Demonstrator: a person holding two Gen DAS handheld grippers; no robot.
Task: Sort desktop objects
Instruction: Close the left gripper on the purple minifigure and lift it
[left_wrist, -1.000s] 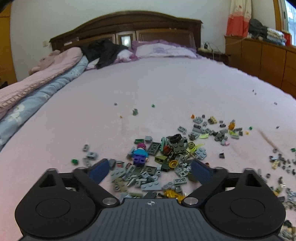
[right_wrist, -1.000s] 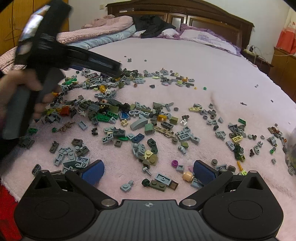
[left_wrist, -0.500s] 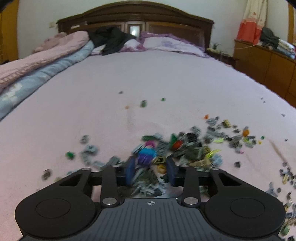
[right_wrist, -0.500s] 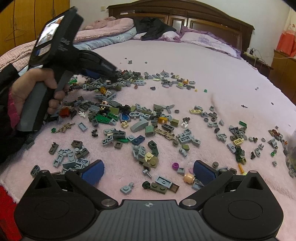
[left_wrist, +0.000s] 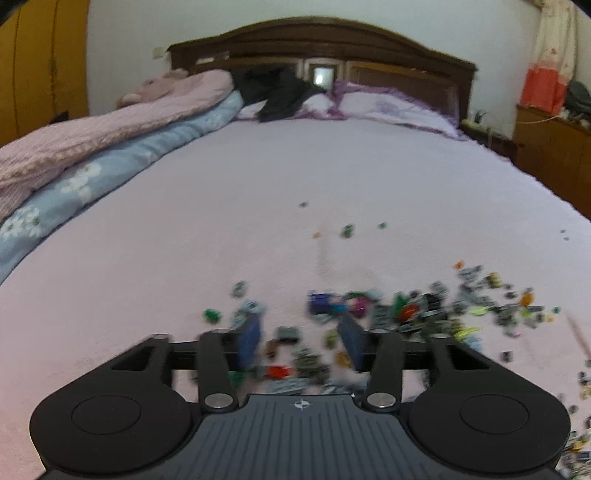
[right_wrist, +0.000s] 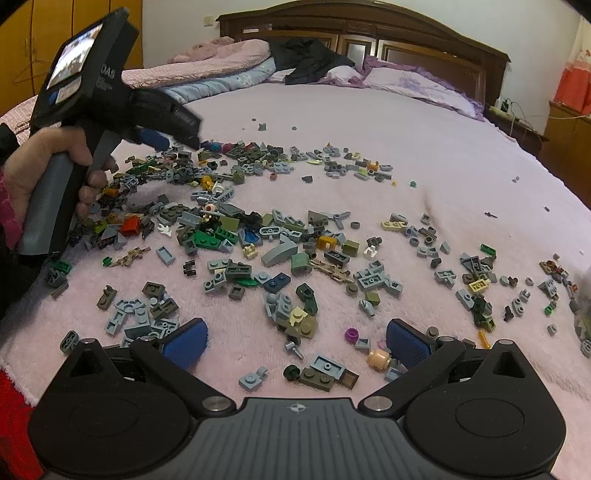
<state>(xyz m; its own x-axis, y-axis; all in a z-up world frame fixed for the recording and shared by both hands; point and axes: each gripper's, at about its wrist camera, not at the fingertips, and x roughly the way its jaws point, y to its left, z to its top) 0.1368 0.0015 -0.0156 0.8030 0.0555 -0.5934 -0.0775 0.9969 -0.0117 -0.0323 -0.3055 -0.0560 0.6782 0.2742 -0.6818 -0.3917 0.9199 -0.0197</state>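
The left gripper (left_wrist: 299, 341), half a second ago nearly closed around the purple minifigure (left_wrist: 325, 302), now stands parted, the figure lying just beyond its fingertips. The right gripper (right_wrist: 295, 341) stays spread wide.

- Bricks (right_wrist: 258, 236) are lying scattered flat over the pink blanket, mostly grey and olive plates, thickest at the left and thinning toward the right
- A purple minifigure (left_wrist: 325, 303) is lying on its side at the far edge of the heap, blurred in the left view
- A red brick (right_wrist: 130, 225) is sitting in the left clump, with green plates (right_wrist: 207, 238) just beside to its right
- A grey curved slope (right_wrist: 279, 253) is resting near the middle, an orange piece (right_wrist: 327, 242) close by
- A tan minifigure head (right_wrist: 378, 358) is lying at the near edge, a magenta stud (right_wrist: 351, 334) near it
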